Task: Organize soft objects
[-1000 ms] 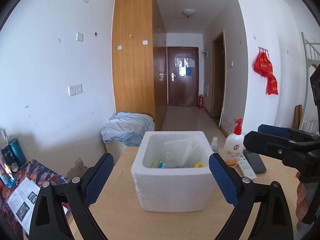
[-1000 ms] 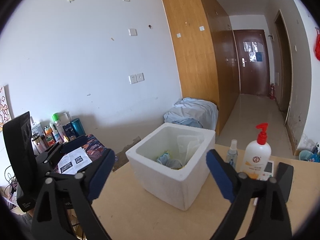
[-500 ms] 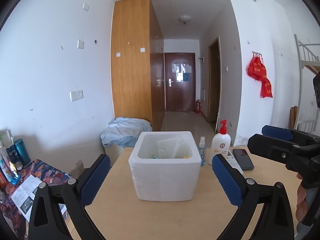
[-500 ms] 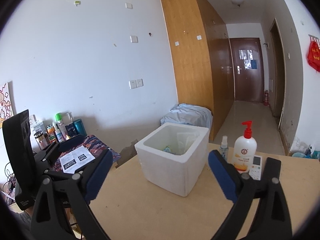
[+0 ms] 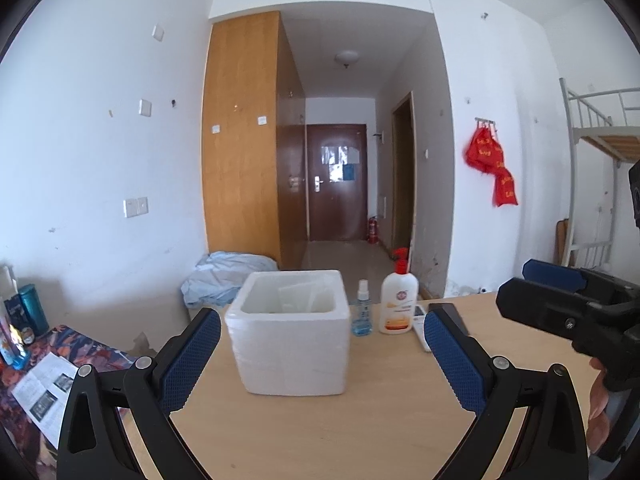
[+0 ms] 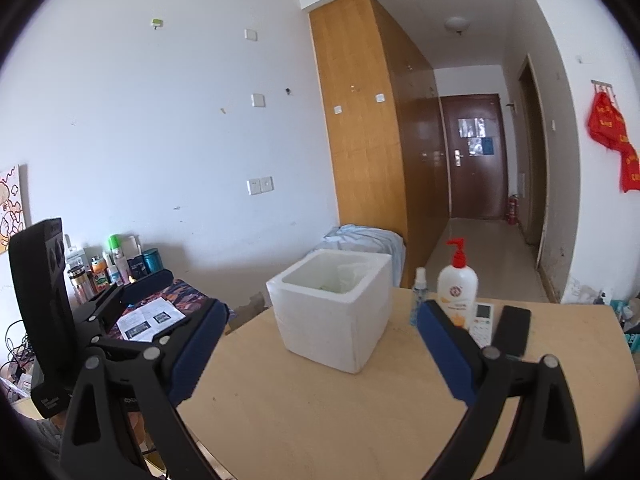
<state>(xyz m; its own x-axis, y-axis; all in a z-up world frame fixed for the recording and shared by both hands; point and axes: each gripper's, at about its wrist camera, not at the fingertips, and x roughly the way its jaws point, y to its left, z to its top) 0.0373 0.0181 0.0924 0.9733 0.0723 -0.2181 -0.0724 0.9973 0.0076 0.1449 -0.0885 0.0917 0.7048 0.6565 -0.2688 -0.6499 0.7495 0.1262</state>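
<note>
Seen from left to right: the left gripper (image 5: 322, 354) hangs with jaws spread and empty, facing a white foam box (image 5: 289, 330) on the wooden table (image 5: 360, 432). The right gripper (image 6: 318, 350) is likewise spread, holding nothing. Soft items seemingly lie inside the box, barely visible; no loose ones show, so little appears left.

Tabletop (image 5: 360, 432) bare up to foam box (image 5: 290, 354).

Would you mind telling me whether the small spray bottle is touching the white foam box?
Apart. The left wrist view shows bare table between the spray bottle and the foam box.
</note>
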